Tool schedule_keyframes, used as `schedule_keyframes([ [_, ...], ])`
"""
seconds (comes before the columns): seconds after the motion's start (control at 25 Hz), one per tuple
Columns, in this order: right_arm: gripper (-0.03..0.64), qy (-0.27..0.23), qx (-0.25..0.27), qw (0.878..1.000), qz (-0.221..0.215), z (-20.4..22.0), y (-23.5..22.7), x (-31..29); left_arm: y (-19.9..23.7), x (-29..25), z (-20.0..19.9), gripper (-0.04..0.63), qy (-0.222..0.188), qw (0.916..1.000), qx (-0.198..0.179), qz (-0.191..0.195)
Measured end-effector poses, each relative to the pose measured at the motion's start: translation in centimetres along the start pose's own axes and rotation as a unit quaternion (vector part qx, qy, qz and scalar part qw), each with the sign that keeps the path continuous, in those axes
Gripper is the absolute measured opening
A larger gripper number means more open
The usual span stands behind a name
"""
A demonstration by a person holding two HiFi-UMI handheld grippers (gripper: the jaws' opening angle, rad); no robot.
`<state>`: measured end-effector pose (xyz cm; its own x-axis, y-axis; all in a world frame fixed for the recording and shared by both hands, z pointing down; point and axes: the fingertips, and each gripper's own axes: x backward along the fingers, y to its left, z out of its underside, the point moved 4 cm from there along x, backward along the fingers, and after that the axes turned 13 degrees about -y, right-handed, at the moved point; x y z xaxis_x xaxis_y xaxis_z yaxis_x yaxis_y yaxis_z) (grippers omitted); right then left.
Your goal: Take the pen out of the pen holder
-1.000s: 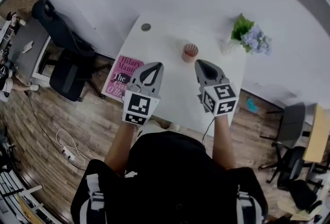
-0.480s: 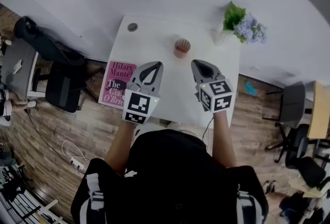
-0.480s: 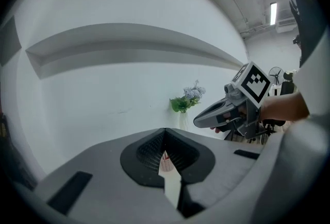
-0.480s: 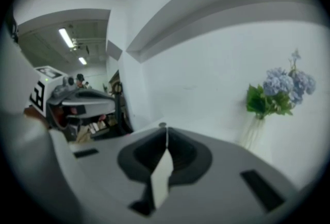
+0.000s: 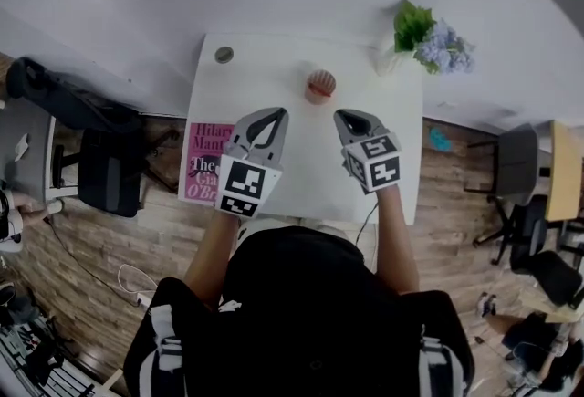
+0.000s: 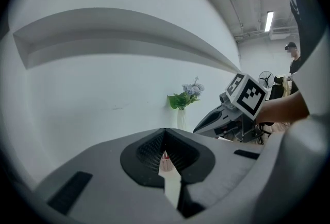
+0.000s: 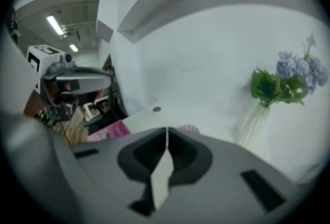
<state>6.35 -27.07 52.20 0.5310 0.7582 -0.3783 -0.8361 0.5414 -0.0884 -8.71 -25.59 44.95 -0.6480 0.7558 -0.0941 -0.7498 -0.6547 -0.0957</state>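
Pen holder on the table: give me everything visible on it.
The pen holder is a small round cup, pinkish red, upright on the white table toward its far edge, between a dark disc and the flowers. In the left gripper view a reddish tip seems to stick out of its top; too small to confirm a pen. Nothing touches it: the left tool and right tool sit short of it, both shut.

Our pen holder (image 5: 320,85), upright on the white table (image 5: 274,67)
We see a small pinkish-red round cup toward the table's far middle; any pen in it is too tiny to make out.
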Motion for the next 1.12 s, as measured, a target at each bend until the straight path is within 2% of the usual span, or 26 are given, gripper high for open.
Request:
schedule_keyframes([
  [0.48, 0.037, 0.095, 0.016, 0.995, 0.006, 4.4, -2.0, -5.0, 2.3, -1.1, 2.1, 0.021, 0.018, 0.9994, 0.018, 0.022],
  [0.56, 0.042, 0.103, 0.02, 0.994, 0.014, 4.8, -2.5, -5.6, 2.5, -1.2, 2.5, 0.021, 0.022, 0.9993, 0.019, 0.024],
  [0.68, 0.106, 0.114, 0.013, 0.993, 0.015, 5.5, -3.0, -6.5, 2.8, -1.5, 3.0, 0.021, 0.026, 0.9991, 0.022, 0.025],
  [1.12, 0.137, 0.141, 0.031, 0.989, 0.016, 7.7, -4.8, -9.7, 3.4, -2.7, 4.4, 0.021, 0.04, 0.9983, 0.031, 0.027],
])
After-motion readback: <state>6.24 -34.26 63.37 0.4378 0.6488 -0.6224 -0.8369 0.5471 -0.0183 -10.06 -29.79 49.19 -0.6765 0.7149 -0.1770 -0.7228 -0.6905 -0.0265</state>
